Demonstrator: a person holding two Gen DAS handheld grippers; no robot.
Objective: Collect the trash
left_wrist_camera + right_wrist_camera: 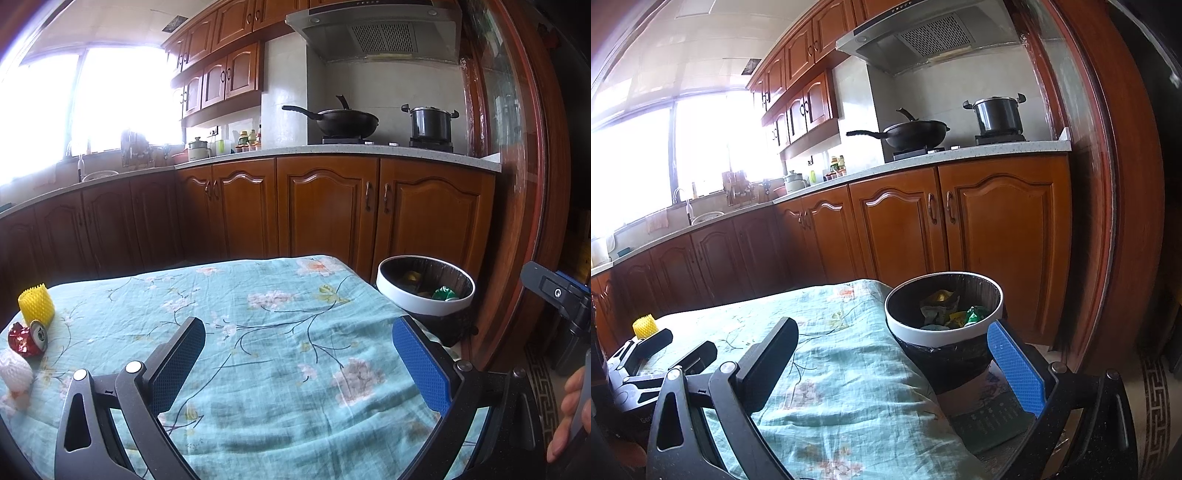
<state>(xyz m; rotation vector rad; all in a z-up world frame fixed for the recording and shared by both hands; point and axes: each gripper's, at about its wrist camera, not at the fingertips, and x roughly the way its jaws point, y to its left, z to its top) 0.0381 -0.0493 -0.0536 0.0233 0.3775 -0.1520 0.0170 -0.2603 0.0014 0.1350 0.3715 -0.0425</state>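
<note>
So, stage: partway through, judging by what lies where.
Bin (943,334): white-rimmed and black-lined, it stands off the table's edge at right of centre in the right wrist view; it already holds crumpled wrappers (973,315), yellow and green among them, so some collecting looks done.
Left on the table (258,295): at the far left edge of the left wrist view, a yellow foam net sleeve (36,304) stands upright, with a crushed red can (28,338) just below it and a white foam net (14,371) lower still, close together; three pieces, well apart from the bin.
Left gripper (299,363): fingers spread wide over the flowered cloth, nothing between them, aimed at mid-table and not at the trash.
Right gripper (905,365): likewise wide apart and empty, its blue pad (1015,369) low in the frame in front of the bin.
Remaining: each of the three pieces, it seems, needs picking up at the left side and carrying across to the bin.
Nearest worker: probably the left gripper, being on that side.
</note>
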